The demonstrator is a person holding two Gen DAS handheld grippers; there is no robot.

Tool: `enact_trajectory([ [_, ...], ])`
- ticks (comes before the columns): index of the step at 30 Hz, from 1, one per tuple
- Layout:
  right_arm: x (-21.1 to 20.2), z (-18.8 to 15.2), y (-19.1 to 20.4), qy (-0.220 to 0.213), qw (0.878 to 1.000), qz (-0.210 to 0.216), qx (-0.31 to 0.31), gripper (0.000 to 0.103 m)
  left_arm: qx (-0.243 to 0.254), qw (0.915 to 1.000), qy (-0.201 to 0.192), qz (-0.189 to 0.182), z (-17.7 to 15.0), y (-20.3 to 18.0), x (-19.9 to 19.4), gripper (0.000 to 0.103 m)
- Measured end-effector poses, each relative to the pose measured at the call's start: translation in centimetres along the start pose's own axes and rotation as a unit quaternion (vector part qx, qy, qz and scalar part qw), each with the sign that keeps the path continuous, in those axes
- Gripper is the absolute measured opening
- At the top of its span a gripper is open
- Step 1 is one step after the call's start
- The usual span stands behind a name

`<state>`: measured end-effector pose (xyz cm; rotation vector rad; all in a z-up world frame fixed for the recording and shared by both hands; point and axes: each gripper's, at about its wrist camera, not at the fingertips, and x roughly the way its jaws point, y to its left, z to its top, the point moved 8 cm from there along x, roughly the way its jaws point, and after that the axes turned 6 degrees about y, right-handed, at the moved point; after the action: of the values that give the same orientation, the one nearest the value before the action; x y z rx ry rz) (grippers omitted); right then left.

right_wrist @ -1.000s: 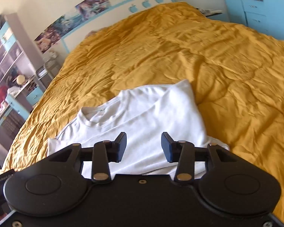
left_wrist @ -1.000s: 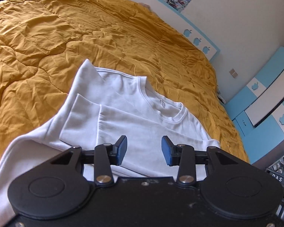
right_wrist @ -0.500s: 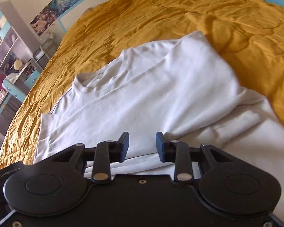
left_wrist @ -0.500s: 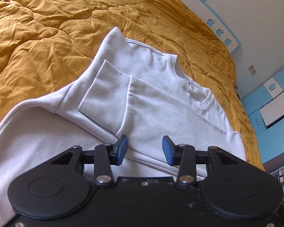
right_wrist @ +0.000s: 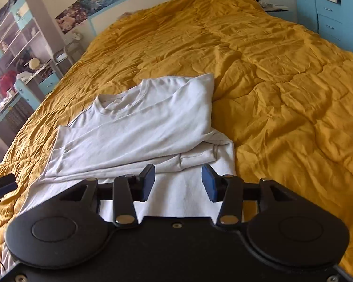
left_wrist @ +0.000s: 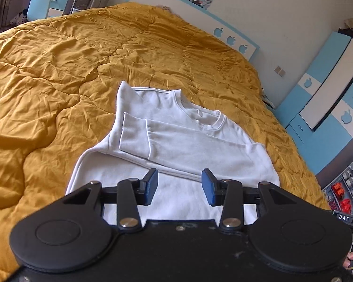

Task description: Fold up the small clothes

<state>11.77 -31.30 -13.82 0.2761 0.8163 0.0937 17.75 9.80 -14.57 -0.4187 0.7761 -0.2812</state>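
A small white long-sleeved shirt (left_wrist: 188, 145) lies flat on the mustard quilt (left_wrist: 58, 70), collar away from me, both sleeves folded across the chest. It also shows in the right wrist view (right_wrist: 138, 136). My left gripper (left_wrist: 179, 186) is open and empty, hovering over the shirt's lower body near the hem. My right gripper (right_wrist: 178, 181) is open and empty, above the hem just below the folded sleeve cuff (right_wrist: 197, 158).
The quilt (right_wrist: 282, 82) covers a wide bed. A white and blue headboard (left_wrist: 195, 21) stands at the far end. Blue cabinets (left_wrist: 329, 89) stand beside the bed, shelves and a desk (right_wrist: 18, 54) on the other side.
Both grippers have pulled back and up from the shirt; they were low over the folded sleeves half a second ago. The right gripper's jaws have opened wider. The shirt has not moved.
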Motion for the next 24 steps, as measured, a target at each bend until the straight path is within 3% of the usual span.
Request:
enact_trajectory([
  [3,-4.3,-2.7,0.4,-0.013,0.999,0.020,-0.044,0.045,-0.004,1.0000,-0.001,-0.003,-2.9,0.6,-3.9,0.043],
  [7,-9.3,-6.8,-0.6,-0.013,0.995,-0.002,-0.102,0.046,-0.020,0.9997,-0.001,0.016,-6.4,2.7,-8.2,0.043],
  [11,-12.1,-9.6,-2.5,0.005,0.995,0.001,-0.099,0.046,-0.041,0.9990,0.002,0.014,-9.5,5.0,-11.6,0.043],
  [14,-12.8,-11.2,-4.5,0.033,0.999,0.028,-0.033,0.062,-0.053,0.9985,0.010,0.003,-11.3,6.5,-13.4,0.045],
  [16,-12.9,-11.9,-5.4,0.041,0.999,0.031,-0.008,0.065,-0.070,0.9974,0.017,-0.008,-12.2,7.4,-14.0,0.045],
  [20,-13.0,-12.6,-5.3,0.045,0.998,0.034,-0.009,0.070,-0.089,0.9956,0.029,0.007,-13.8,8.6,-15.0,0.046],
  [22,-13.3,-12.7,-4.9,0.039,0.998,0.036,-0.016,0.082,-0.090,0.9951,0.040,0.007,-14.4,8.7,-15.2,0.046],
  [24,-13.4,-12.6,-4.8,0.035,0.998,0.040,-0.018,0.085,-0.093,0.9943,0.052,-0.004,-15.2,8.5,-15.1,0.046],
])
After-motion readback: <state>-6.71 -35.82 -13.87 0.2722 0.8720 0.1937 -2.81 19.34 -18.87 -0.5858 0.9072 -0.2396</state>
